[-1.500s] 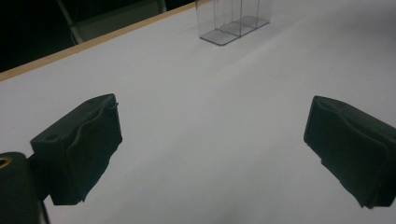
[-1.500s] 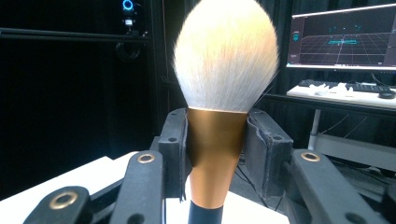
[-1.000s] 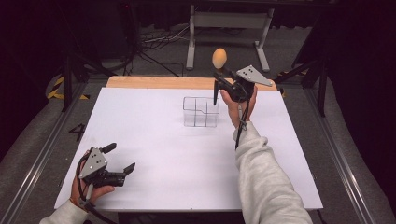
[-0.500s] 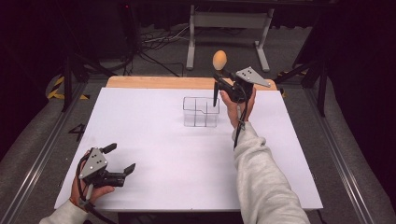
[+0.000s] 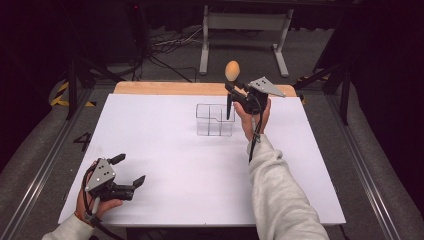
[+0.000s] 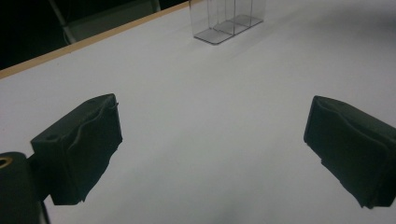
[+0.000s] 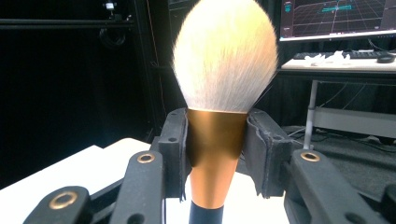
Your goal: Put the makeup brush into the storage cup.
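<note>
A makeup brush (image 5: 231, 80) with a pale bristle head, a copper ferrule (image 7: 215, 149) and a black handle stands upright in my right gripper (image 5: 235, 91), shut on it at the ferrule. It hangs above the right side of a clear plastic organiser (image 5: 215, 120) with several compartments, handle end pointing down toward it. In the right gripper view the bristles (image 7: 225, 56) rise between the pads (image 7: 175, 149). My left gripper (image 5: 129, 171) rests low at the near left of the white table sheet (image 5: 175, 165), jaws wide apart with nothing between them. The organiser (image 6: 229, 18) lies far ahead of it.
The white sheet covers a wooden table whose bare edge (image 5: 165, 88) runs along the back. Behind it stand a metal frame (image 5: 245, 30) and floor cables. A desk with a monitor (image 7: 336, 18) appears in the right gripper view.
</note>
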A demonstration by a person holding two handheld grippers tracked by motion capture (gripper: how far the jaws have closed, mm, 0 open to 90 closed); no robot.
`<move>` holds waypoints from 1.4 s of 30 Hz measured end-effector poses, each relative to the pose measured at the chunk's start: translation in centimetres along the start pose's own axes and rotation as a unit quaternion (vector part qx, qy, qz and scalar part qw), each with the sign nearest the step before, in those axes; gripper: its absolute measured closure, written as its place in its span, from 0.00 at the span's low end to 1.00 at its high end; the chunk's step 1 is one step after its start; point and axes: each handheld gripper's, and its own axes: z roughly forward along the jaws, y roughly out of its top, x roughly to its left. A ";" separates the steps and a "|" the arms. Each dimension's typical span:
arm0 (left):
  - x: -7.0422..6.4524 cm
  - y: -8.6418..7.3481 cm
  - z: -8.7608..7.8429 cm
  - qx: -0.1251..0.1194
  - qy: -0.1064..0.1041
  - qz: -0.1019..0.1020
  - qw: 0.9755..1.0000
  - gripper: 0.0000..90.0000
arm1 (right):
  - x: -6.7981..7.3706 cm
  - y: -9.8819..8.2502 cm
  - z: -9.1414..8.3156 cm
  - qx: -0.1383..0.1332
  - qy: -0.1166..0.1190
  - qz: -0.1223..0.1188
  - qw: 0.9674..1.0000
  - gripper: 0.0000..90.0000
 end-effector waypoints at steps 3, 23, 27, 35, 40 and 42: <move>0.0 0.0 0.0 0.000 0.001 0.001 1.000 0.05 | -0.1 -0.5 0.0 0.003 0.000 0.003 1.000 0.69; -0.1 0.1 -0.1 -0.007 0.005 0.004 1.000 0.05 | 0.3 -2.6 -0.9 0.030 0.007 0.002 1.000 0.70; -0.1 0.2 -0.3 -0.013 0.008 0.004 1.000 0.05 | 0.3 -2.8 -1.0 0.032 0.008 0.003 0.999 0.70; -0.1 0.2 -0.3 -0.013 0.006 0.003 1.000 0.05 | 0.5 -3.3 -1.0 0.041 0.008 0.001 0.999 0.70; -0.2 0.2 -0.4 -0.010 0.005 0.005 1.000 0.05 | 0.4 -3.7 -1.1 0.046 0.007 0.005 0.999 0.70; -0.2 0.2 -0.4 -0.009 0.006 0.005 1.000 0.05 | 0.4 -3.8 -1.1 0.047 0.008 0.006 0.999 0.70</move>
